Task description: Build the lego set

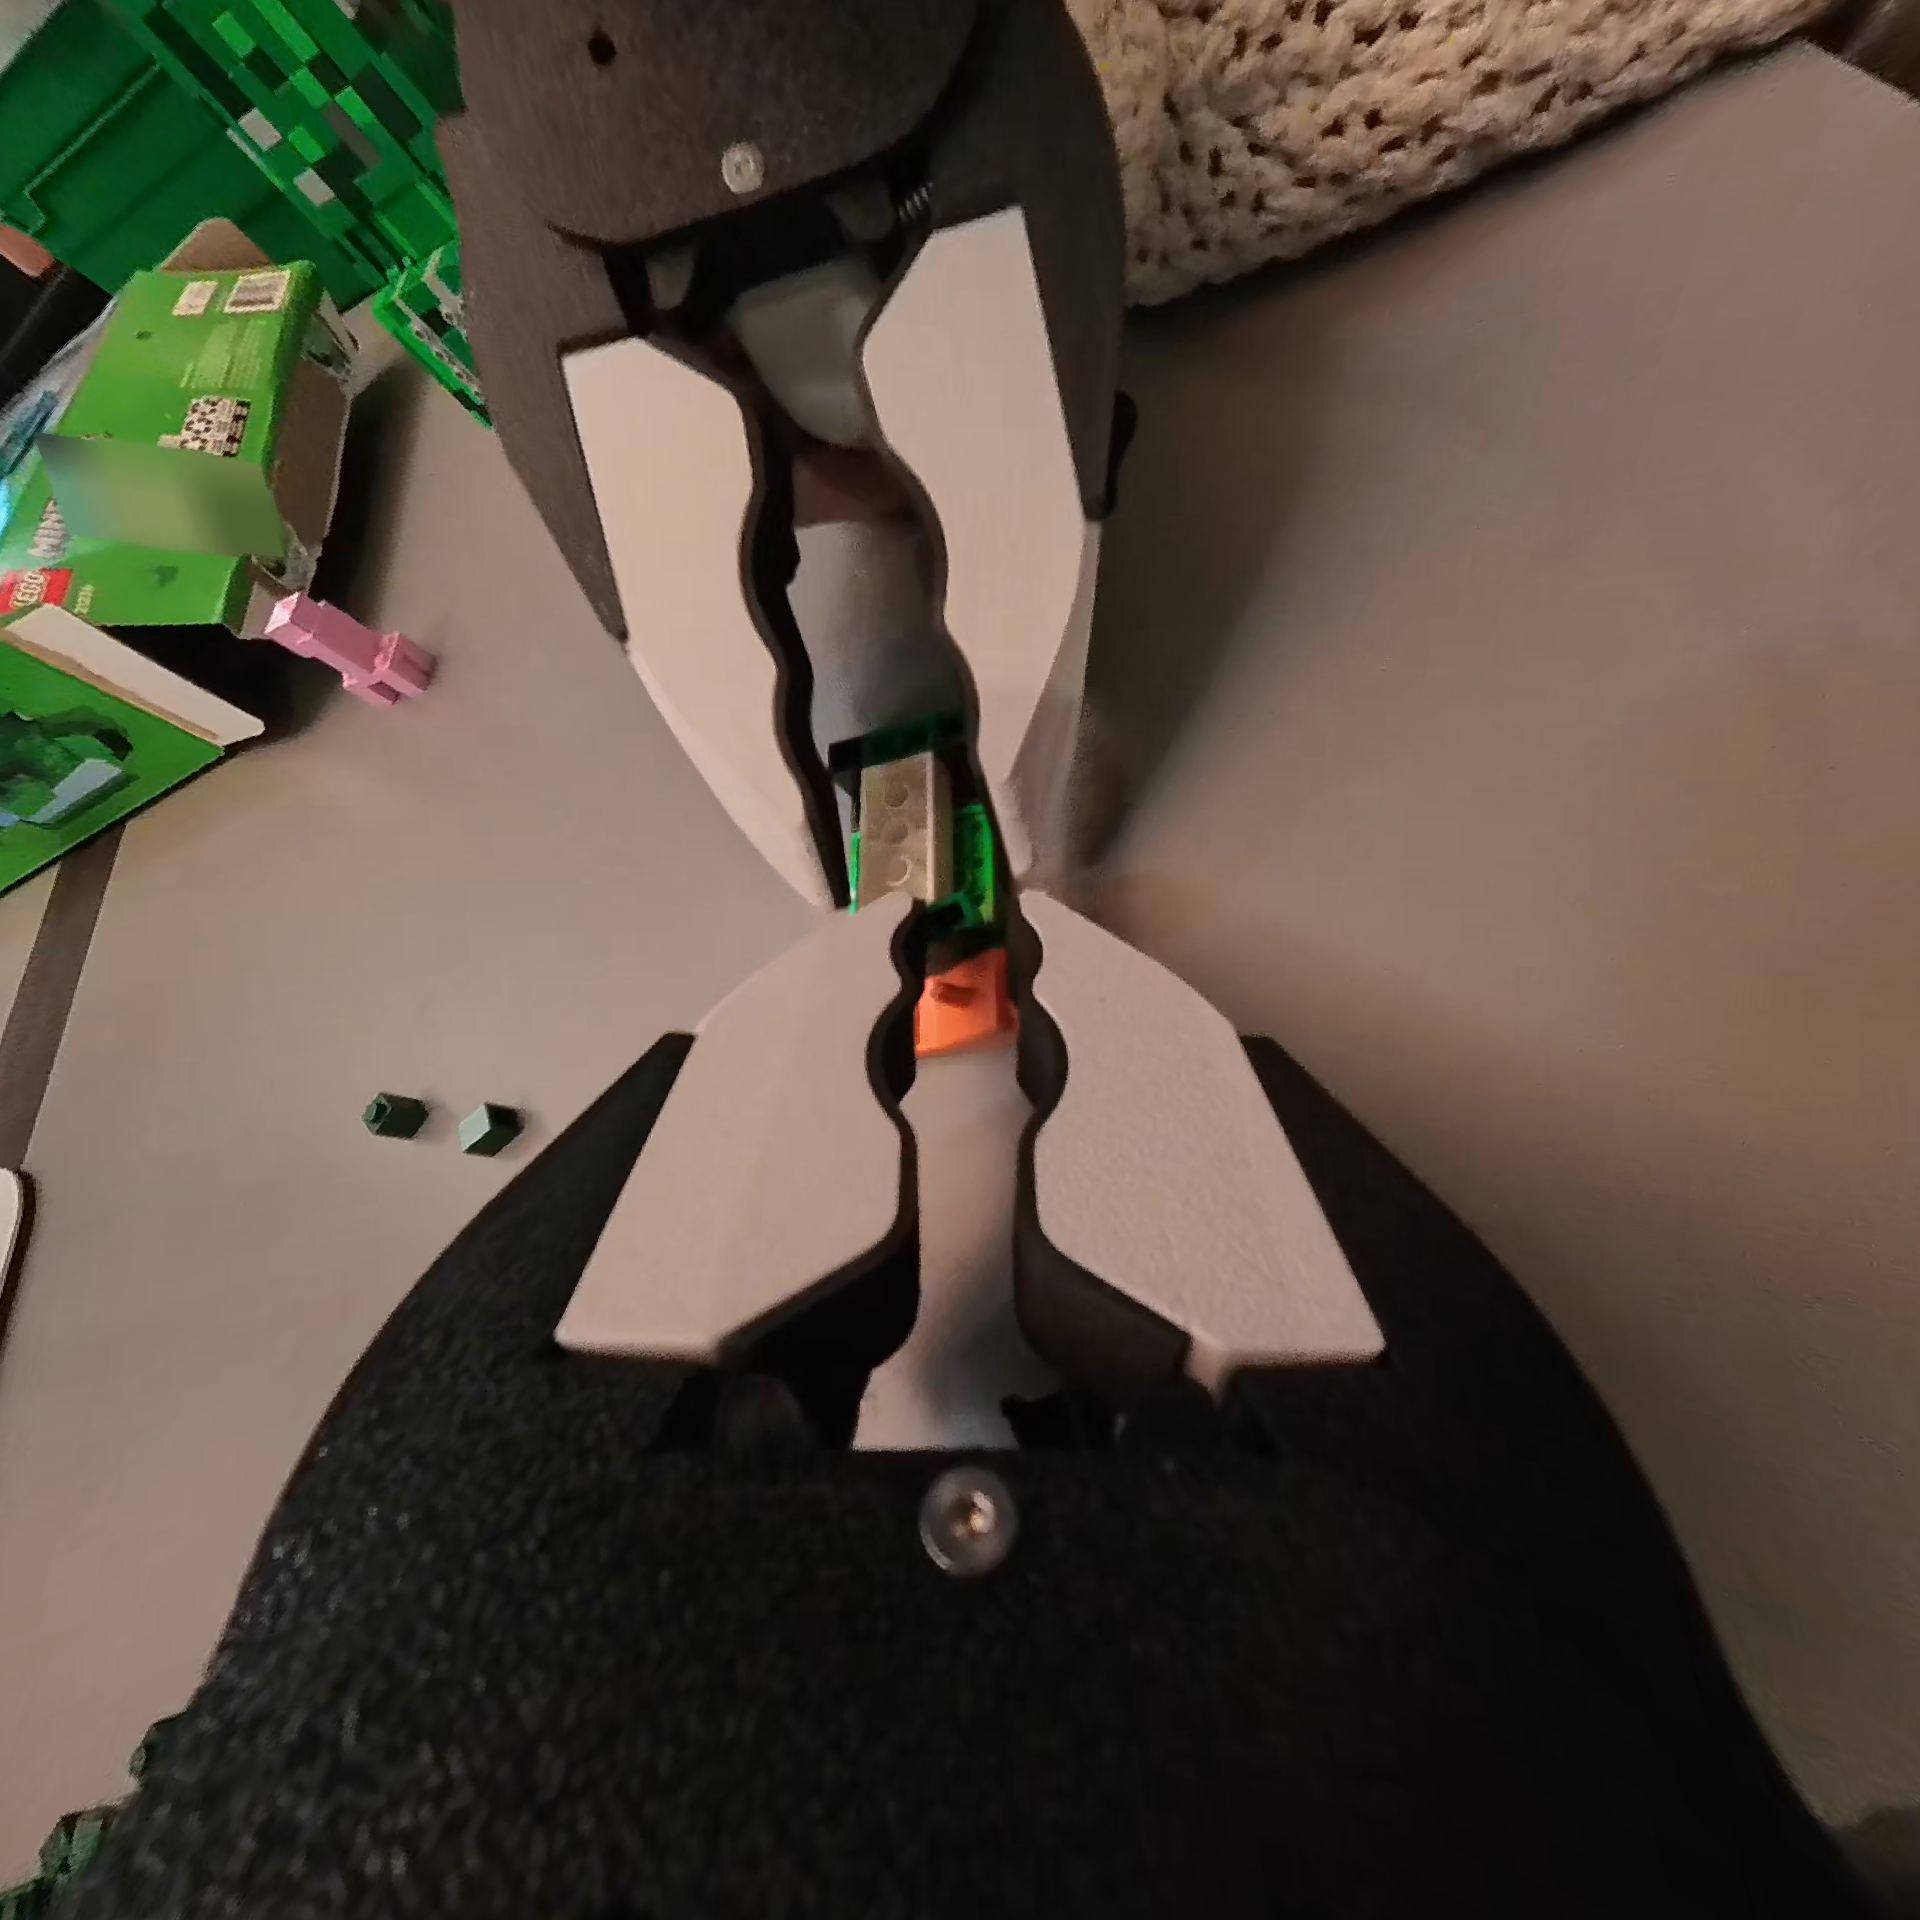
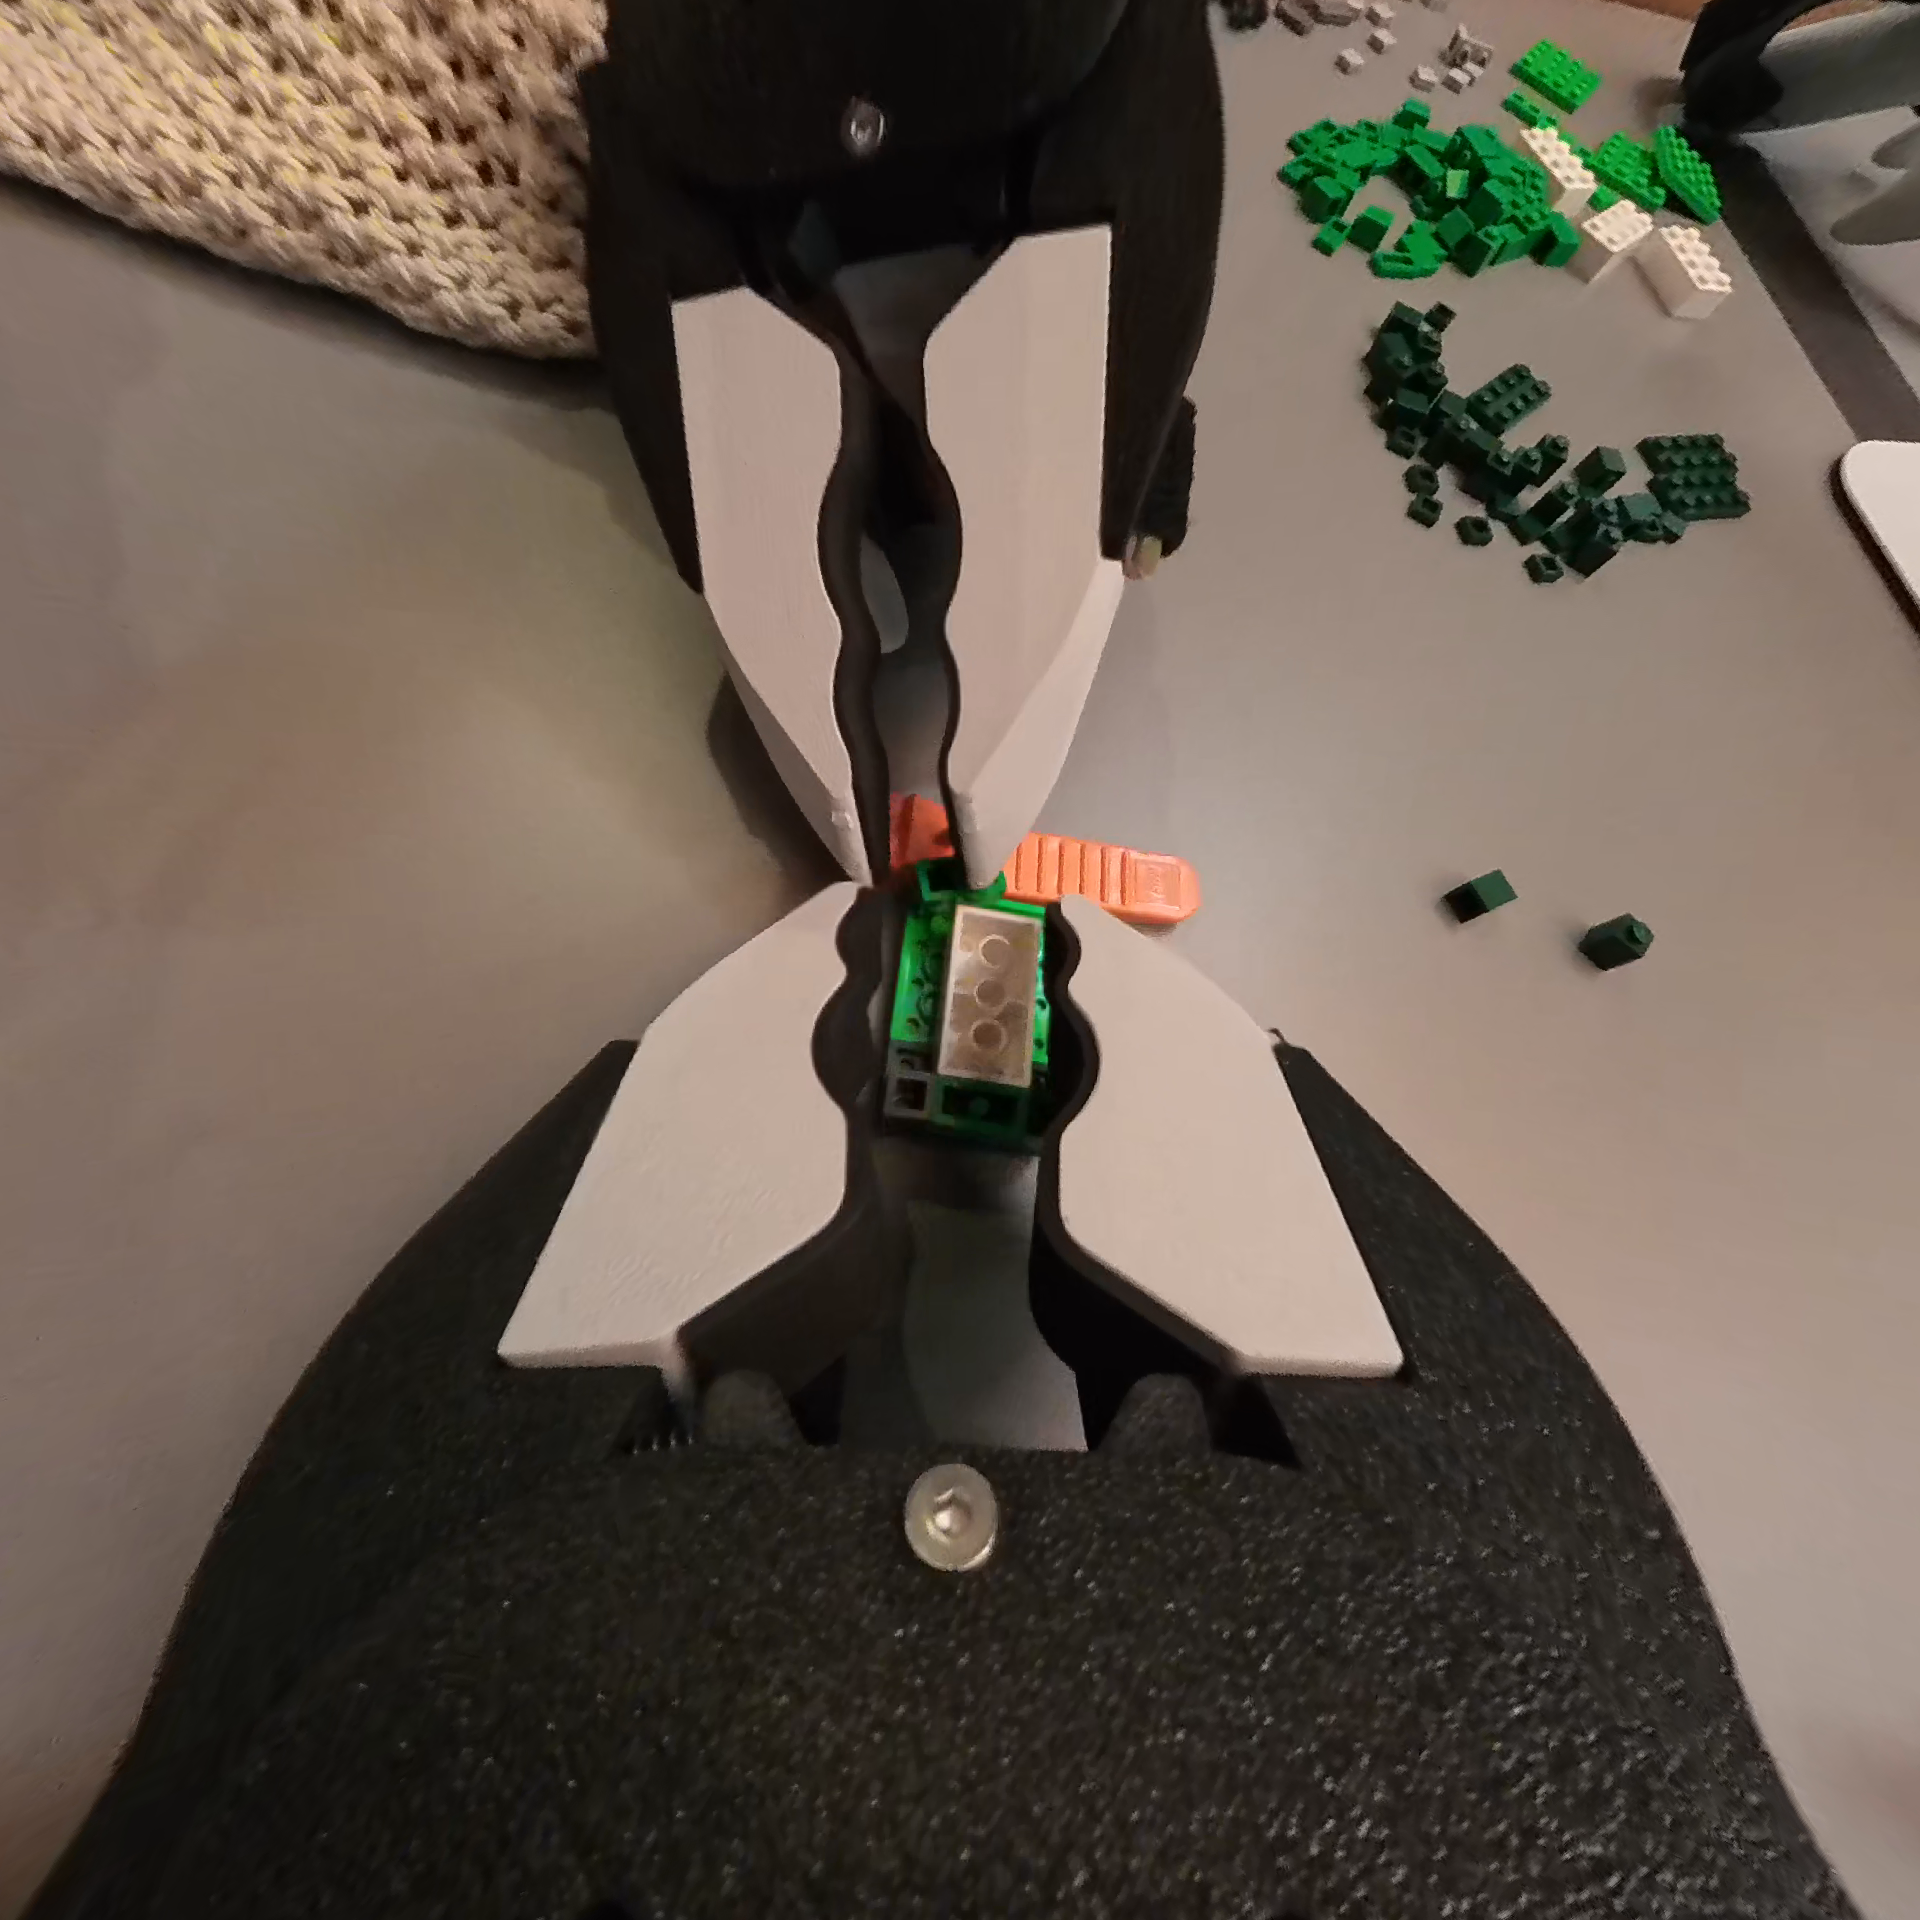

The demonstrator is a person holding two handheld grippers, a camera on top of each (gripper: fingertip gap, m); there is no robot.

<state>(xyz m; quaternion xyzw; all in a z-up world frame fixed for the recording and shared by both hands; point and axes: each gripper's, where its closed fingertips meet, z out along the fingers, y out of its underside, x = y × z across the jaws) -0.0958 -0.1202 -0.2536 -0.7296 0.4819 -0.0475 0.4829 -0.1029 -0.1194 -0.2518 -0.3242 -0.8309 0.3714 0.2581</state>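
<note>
Over the grey table (image 2: 312, 831), the left gripper (image 1: 961, 997) had its jaws nearly closed on an orange brick separator (image 1: 961, 1003), tip to tip with the right gripper (image 2: 966, 997), whose jaws clamped a small green-and-grey brick assembly (image 2: 971, 1023), with loose green bricks (image 2: 1507, 208) farther right.

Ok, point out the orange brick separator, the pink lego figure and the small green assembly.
orange brick separator (image 2: 1107, 871), right wrist view, on its ribbed handle.
pink lego figure (image 1: 348, 649), left wrist view, on its body.
small green assembly (image 2: 987, 1003), right wrist view, on the grey plate on top.
</note>
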